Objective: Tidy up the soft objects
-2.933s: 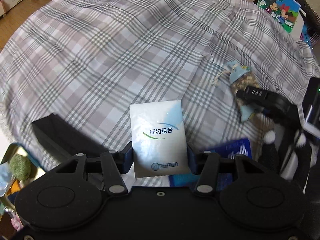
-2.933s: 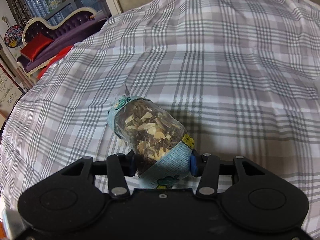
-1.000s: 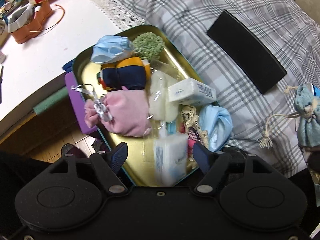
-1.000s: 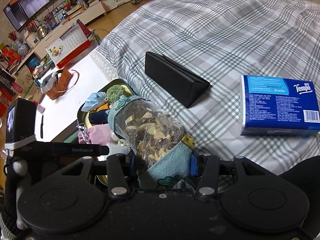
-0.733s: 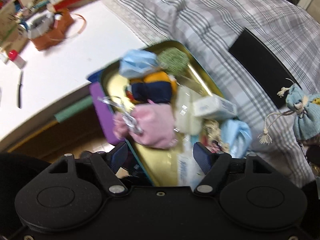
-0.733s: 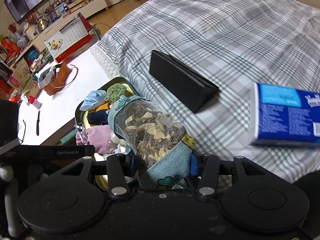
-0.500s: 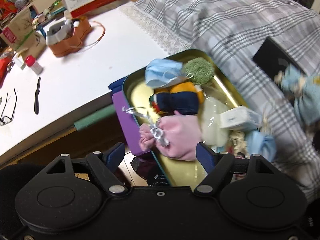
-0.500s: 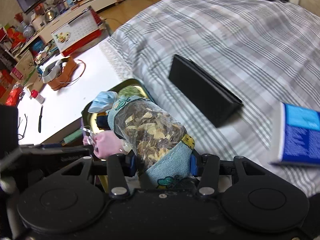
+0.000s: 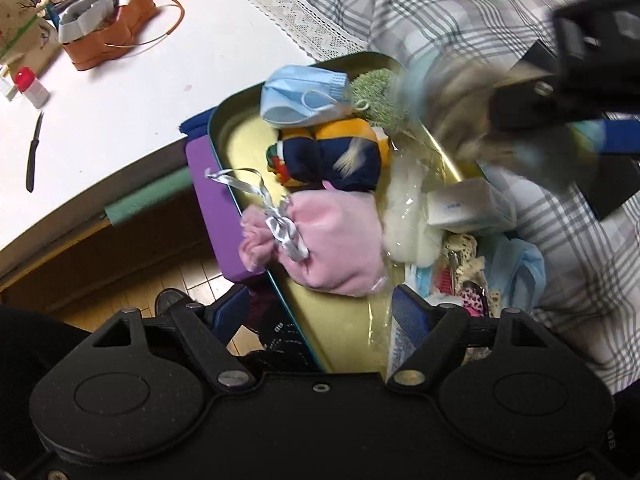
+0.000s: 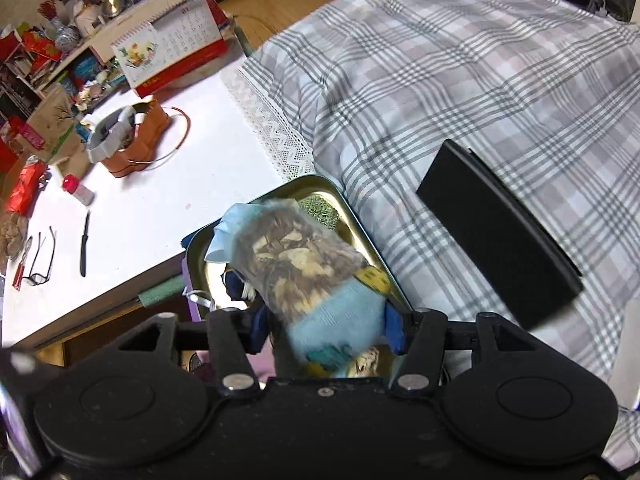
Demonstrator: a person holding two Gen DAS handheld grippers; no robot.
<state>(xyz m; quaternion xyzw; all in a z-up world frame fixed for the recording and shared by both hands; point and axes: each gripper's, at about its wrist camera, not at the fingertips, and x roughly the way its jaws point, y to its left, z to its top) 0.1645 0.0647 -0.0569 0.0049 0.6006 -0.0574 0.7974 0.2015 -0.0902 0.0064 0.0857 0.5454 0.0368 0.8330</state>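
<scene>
- The right gripper (image 10: 324, 330) was over the tin, its jaws opening around a sachet (image 10: 308, 268): a clear crinkled pouch of dried leaves and chips with a pale blue knitted base. The sachet sat between the blue pads, blurred; whether they still pressed on it I cannot tell.
- The left gripper (image 9: 320, 316) stood released with nothing between its pads, above the near corner of the tin.
- The tin (image 9: 236, 140) was a rounded-corner metal tray, glossy gold inside with a teal rim, lying partly on the plaid quilt (image 10: 460, 80).
- Inside it lay a pleated blue face mask (image 9: 300, 94), a fuzzy green ball (image 9: 378, 94), a navy and orange cloth roll (image 9: 340, 156), a pink fleece pouch (image 9: 336, 240) tied with silver ribbon, a white tissue pack (image 9: 468, 210) and a crumpled pale blue cloth (image 9: 520, 264).
- A flat black rectangular case (image 10: 500, 236) rested on the quilt beside the tin.
- A white tabletop (image 10: 160, 196) with a lace edge bordered the quilt.
</scene>
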